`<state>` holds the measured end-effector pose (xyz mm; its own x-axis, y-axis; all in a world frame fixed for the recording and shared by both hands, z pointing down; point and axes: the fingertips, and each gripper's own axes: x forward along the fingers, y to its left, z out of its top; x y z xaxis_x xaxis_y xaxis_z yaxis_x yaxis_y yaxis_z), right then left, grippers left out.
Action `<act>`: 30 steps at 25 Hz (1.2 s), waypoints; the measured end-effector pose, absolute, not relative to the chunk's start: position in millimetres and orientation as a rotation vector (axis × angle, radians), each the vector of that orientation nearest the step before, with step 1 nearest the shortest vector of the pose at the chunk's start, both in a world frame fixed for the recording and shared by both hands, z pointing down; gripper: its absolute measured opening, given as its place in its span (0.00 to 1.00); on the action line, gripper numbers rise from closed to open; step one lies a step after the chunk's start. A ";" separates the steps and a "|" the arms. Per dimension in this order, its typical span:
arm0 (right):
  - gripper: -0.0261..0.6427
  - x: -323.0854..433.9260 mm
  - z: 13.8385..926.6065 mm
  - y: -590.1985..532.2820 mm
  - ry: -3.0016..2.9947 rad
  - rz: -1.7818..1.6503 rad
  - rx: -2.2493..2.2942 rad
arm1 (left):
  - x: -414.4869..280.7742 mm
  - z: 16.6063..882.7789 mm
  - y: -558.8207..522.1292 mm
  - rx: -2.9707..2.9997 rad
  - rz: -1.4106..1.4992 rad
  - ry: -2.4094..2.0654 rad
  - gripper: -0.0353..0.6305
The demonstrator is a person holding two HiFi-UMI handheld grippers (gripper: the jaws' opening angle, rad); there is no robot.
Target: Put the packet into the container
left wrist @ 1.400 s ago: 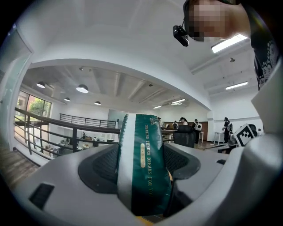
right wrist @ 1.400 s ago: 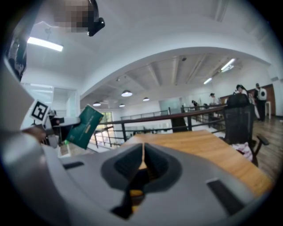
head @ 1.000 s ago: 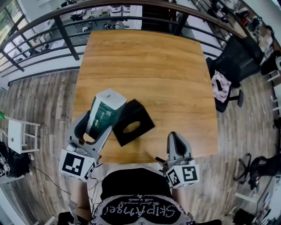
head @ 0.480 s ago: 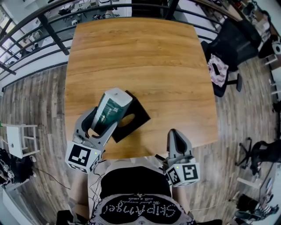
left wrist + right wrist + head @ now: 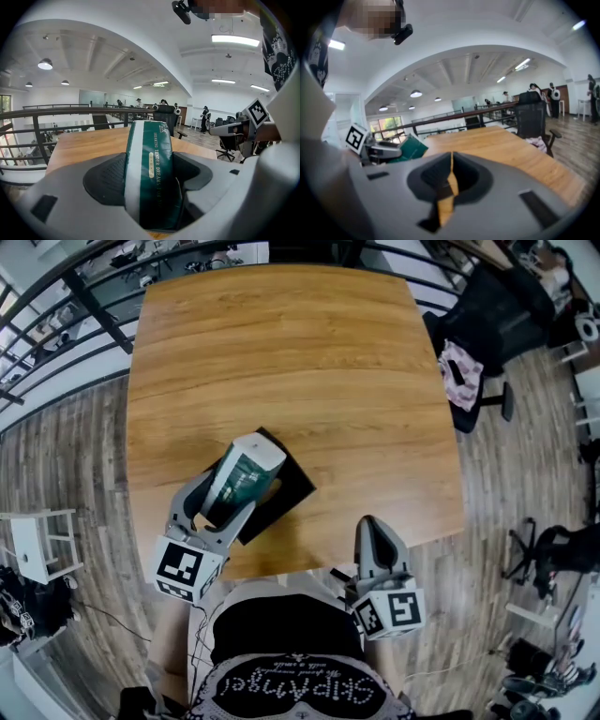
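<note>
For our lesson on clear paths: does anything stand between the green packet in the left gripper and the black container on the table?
Nothing visible does. The left gripper has its jaws shut on the packet, which in the head view overlaps the black container. The right gripper is apart from them, at the table's near edge.

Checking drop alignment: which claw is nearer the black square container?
Left. The left claw holds the green-and-white packet over the black square container; the right claw, shut and empty, sits apart to its right at the near edge of the wooden table.
</note>
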<state>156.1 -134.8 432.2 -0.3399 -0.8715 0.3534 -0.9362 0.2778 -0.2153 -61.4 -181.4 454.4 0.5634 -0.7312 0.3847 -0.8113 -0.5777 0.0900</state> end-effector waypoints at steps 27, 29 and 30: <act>0.09 175.0 432.1 -129.9 -2.312 0.594 1.787 | -28.9 535.2 -170.1 2.494 0.617 -1.129 0.56; 0.09 174.8 431.9 -131.0 -2.314 0.593 1.784 | -28.3 539.5 -168.8 2.487 0.631 -1.118 0.56; 0.09 174.9 431.5 -131.2 -2.315 0.593 1.783 | -27.9 541.4 -167.8 2.483 0.639 -1.112 0.56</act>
<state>174.9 -131.2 431.5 -0.2766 -0.8912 0.3596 -0.9543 0.2107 -0.2118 -27.9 -167.8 541.4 0.5911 -0.6085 0.5294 -0.7639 -0.6330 0.1254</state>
